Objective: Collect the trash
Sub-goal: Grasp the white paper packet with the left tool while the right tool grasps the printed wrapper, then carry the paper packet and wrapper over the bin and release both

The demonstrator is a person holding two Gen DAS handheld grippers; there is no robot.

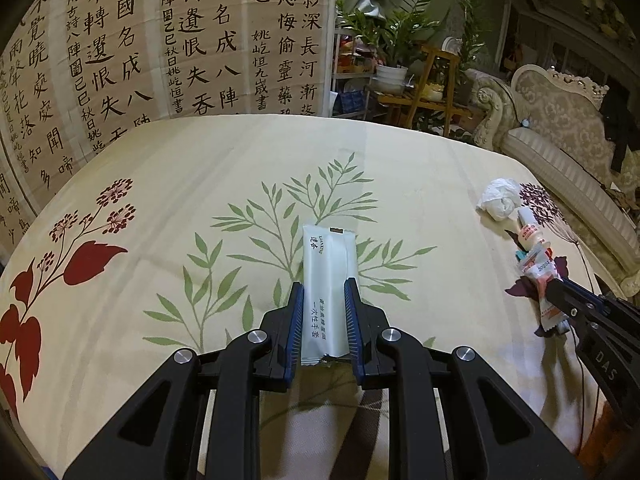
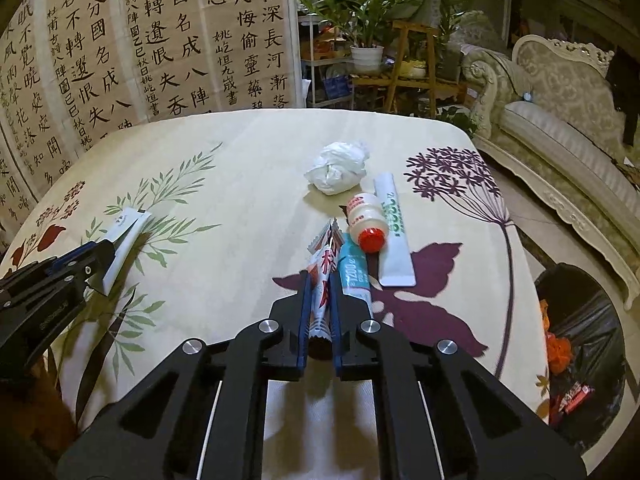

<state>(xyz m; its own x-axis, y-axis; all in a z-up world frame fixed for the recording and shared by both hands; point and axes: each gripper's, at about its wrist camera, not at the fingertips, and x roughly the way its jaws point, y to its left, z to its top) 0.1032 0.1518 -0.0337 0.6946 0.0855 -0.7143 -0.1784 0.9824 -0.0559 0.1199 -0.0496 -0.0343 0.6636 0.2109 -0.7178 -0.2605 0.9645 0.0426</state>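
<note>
Room: a table (image 2: 240, 148) under a floral cloth, calligraphy sheets hung behind it, a sofa (image 2: 560, 120) and potted plants on the far right.
Left gripper (image 1: 324, 292): clenched on a white packet (image 1: 328, 280), which sticks straight out ahead along the fingers, its near torn end between the pads.
Right gripper (image 2: 320, 284): clenched on a red wrapper (image 2: 322, 280), also lined up with the fingers, its far end pointing at the pile.
Pile beyond right gripper: a blue sachet (image 2: 354, 268) touching the wrapper's right side; a small bottle (image 2: 366, 220) with a red cap just past it; a white-green sachet (image 2: 392, 224) beside the bottle; a tissue wad (image 2: 338, 168) farthest out.
Bin: a black-lined bin (image 2: 580, 344) sits on the floor off the table's right edge, low and to the right of the right gripper, with wrappers already in it.
Deciding relation: the bin is on the right gripper's side, so by my reckoning that hand has the short swing; the left must cross the table.
</note>
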